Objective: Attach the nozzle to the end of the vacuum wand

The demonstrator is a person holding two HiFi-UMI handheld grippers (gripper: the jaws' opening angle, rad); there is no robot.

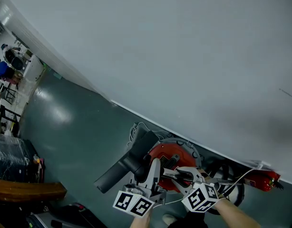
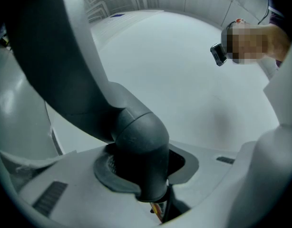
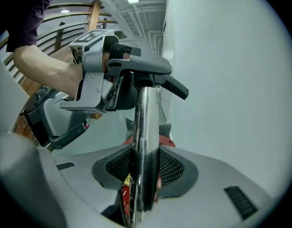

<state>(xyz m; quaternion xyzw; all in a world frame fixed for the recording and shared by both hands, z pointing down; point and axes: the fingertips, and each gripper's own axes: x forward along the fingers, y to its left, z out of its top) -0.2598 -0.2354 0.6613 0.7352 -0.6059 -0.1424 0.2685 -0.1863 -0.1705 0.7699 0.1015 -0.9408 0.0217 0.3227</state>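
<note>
The left gripper has its jaws clamped on the elbow neck of the dark grey nozzle, which fills the gap between them. The right gripper has its jaws closed on the chrome vacuum wand, which runs straight out from between them to meet the nozzle at its far end.

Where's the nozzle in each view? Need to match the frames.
Head view: nozzle, lower centre, dark, left of the red vacuum body.
Left gripper view: nozzle fills left and centre, neck between the jaws.
Right gripper view: nozzle upper centre, at the metal wand's far end.
Shared landmark: the white wall, in all three views.
</note>
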